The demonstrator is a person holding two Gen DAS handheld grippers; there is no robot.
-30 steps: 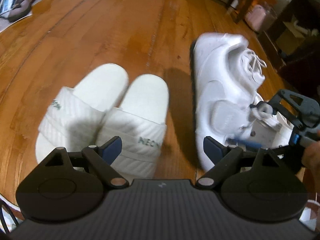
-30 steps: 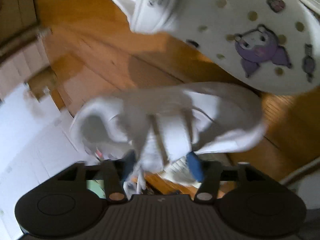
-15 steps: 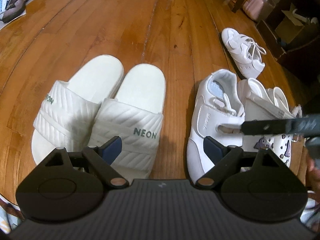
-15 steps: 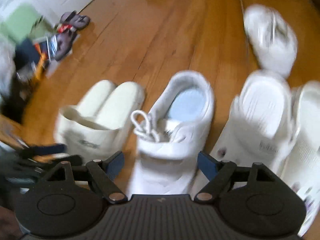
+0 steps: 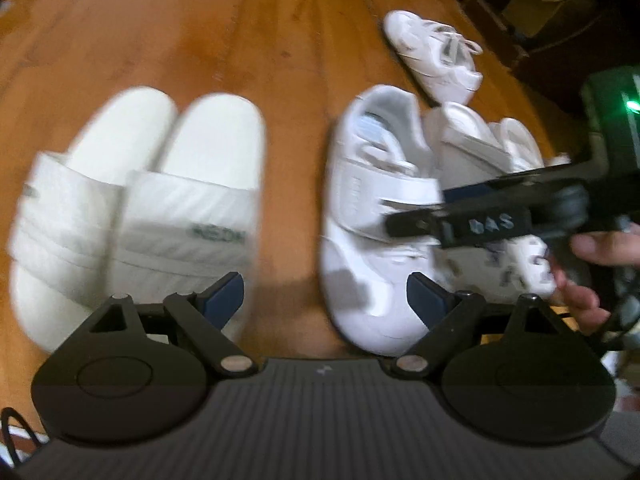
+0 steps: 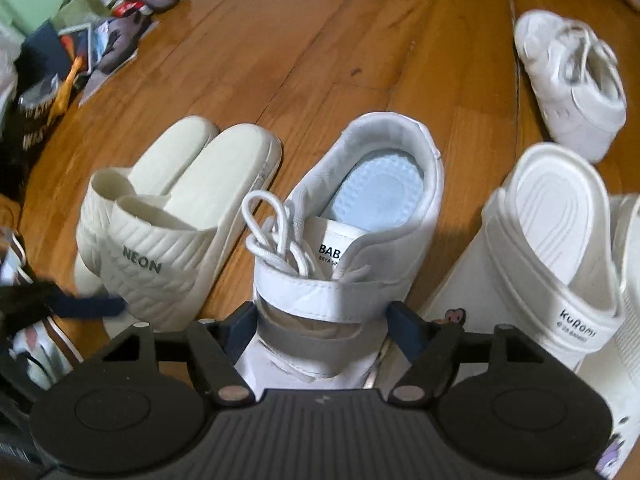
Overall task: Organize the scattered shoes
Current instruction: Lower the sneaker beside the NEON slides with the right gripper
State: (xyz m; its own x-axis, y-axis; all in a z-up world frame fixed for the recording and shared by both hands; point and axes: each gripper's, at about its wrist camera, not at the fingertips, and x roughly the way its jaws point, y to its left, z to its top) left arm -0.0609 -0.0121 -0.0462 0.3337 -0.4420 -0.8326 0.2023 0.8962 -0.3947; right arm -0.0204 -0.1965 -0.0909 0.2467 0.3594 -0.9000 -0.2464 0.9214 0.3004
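Row on the floor: a pair of NEON slides (image 6: 168,220) sits side by side, then a white strap sneaker (image 6: 352,224) upright, then Kuromi clogs (image 6: 548,240) just beside it.
Stray mate: a second white sneaker (image 6: 572,80) lies apart, farther off on the floor (image 6: 320,40), away from the row.
Right tool (image 6: 322,330): jaws spread wide, one on each side of the strap sneaker's toe, not pinching it.
Left tool (image 5: 324,300): also wide, holding nothing, hovering between the slides and the sneaker.
Step in hand, as I judge it: the sneaker stands in line, so the right tool's job is to come off it cleanly.
Doing it well: lift straight back so no finger catches the strap or loose laces (image 6: 276,236) and tips the shoe; the stray mate belongs beside it, heel matching heel.
Hard to see: the left view is smeared with motion; the second clog is cut off at the frame edge; clutter at far left is unreadable.
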